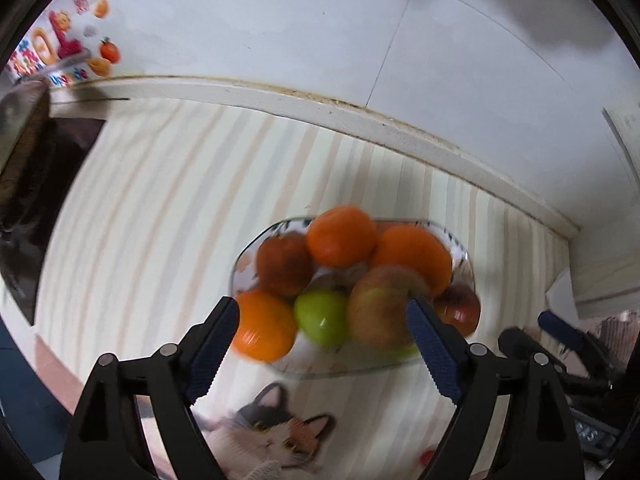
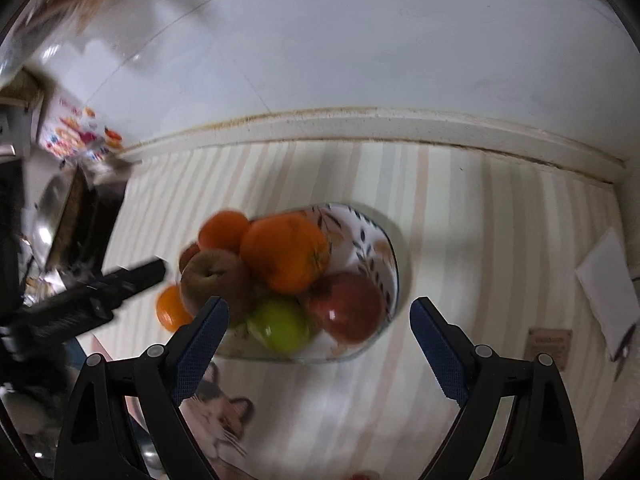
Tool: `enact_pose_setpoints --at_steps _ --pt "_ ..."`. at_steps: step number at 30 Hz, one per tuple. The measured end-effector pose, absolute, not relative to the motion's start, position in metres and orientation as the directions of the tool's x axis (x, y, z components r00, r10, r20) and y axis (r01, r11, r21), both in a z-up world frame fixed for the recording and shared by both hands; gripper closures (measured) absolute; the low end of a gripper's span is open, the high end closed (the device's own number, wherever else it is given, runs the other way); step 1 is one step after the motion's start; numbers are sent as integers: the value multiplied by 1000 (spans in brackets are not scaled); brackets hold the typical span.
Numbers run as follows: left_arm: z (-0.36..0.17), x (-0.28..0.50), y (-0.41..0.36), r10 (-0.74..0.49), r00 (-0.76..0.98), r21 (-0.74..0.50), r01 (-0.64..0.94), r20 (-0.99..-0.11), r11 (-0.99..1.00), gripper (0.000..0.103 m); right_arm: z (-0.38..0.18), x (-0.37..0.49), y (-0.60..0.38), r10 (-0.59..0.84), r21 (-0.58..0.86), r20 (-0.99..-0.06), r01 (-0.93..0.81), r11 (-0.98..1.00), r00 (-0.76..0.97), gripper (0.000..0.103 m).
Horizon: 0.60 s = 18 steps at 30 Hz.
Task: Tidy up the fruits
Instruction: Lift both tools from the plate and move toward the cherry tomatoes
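Left gripper (image 1: 322, 316) above fruit plate (image 1: 256, 248)

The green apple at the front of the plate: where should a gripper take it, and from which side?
Grip the green apple across its widest part, coming from above and the near side. It sits at the plate's front edge, wedged between the brownish apple and red apple, with an orange behind. Only its top and front look free. The open right gripper is probably best placed.
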<state>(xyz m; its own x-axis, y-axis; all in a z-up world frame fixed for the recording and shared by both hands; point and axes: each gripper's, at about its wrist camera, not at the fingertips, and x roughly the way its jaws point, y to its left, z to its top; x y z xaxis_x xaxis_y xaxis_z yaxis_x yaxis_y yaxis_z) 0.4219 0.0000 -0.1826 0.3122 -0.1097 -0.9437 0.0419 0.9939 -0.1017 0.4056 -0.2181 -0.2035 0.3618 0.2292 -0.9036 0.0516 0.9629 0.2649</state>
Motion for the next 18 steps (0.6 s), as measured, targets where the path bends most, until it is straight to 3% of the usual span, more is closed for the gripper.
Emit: enact_pose_setpoints --at_steps 4,8,10,18 --pt "-194 379 12 -38 320 -31 26 -947 999 18 -211 380 -196 196 216 -918 22 976 345 7" --pt "-228 351 26 -7 218 -11 -16 -976 1000 18 -235 362 -184 239 261 -927 38 965 287 7" --pt "-228 339 30 7 215 3 -21 -977 1000 18 -230 350 -178 163 177 -935 17 984 315 7" --pt "-154 300 24 31 377 43 24 -926 999 18 -162 294 -179 111 136 -890 26 990 442 7"
